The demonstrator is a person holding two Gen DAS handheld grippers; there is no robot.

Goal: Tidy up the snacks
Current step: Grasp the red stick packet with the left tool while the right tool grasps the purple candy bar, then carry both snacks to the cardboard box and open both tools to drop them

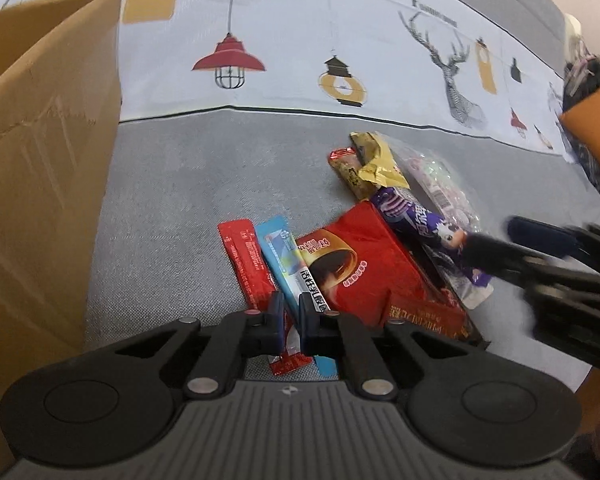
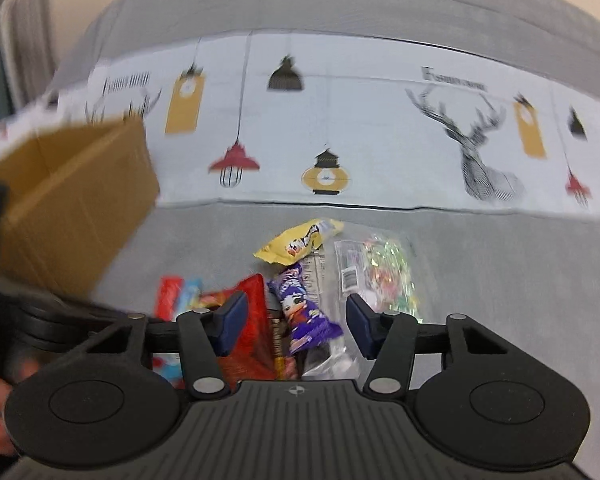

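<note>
A pile of snacks lies on the grey sofa seat. In the left wrist view I see a red stick packet (image 1: 246,258), a blue stick packet (image 1: 284,260), a red coffee pack (image 1: 364,264), a purple pouch (image 1: 420,220), a yellow wrapper (image 1: 376,156) and a clear candy bag (image 1: 444,184). My left gripper (image 1: 291,318) has its fingers nearly together around the lower ends of the red and blue stick packets. My right gripper (image 2: 296,320) is open, straddling the purple pouch (image 2: 304,312), beside the red pack (image 2: 252,312). It also shows blurred in the left wrist view (image 1: 496,246).
An open cardboard box (image 1: 40,180) stands on the seat at the left, also in the right wrist view (image 2: 72,196). A printed cloth with lamps and deer (image 1: 340,48) covers the sofa back. The yellow wrapper (image 2: 300,240) and clear bag (image 2: 380,272) lie behind the pouch.
</note>
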